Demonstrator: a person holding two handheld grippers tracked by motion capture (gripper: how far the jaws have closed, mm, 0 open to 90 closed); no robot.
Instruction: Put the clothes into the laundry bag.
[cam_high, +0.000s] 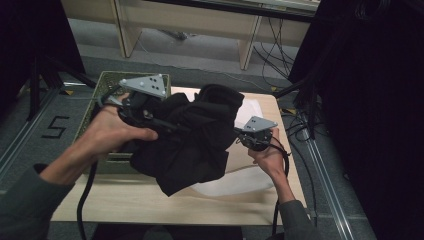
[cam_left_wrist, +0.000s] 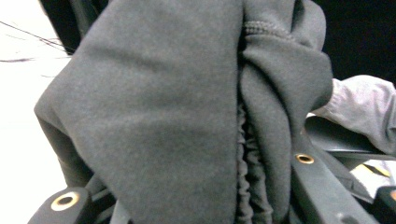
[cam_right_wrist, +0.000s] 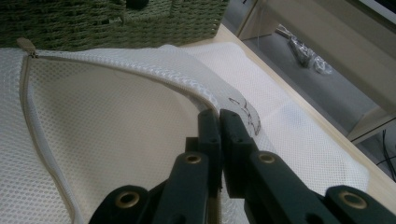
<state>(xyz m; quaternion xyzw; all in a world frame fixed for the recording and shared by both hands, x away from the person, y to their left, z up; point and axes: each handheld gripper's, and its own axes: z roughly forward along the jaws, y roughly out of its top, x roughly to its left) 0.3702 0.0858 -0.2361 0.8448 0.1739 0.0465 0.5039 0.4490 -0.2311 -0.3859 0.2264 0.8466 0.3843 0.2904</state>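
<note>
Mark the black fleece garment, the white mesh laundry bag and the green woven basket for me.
Black fleece garment (cam_high: 192, 145): high view, middle of the bundled cloth.
White mesh laundry bag (cam_right_wrist: 116, 140): right gripper view, netting beside the zip edge.
Green woven basket (cam_right_wrist: 116, 23): right gripper view, front wall.

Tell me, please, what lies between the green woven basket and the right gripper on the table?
In the high view, the black garment, held up by the left gripper, lies between the green woven basket and the right gripper.

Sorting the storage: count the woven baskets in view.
1: a green woven basket on the table's left side, behind the left gripper and black garment. More could be hidden behind the garment.
</note>
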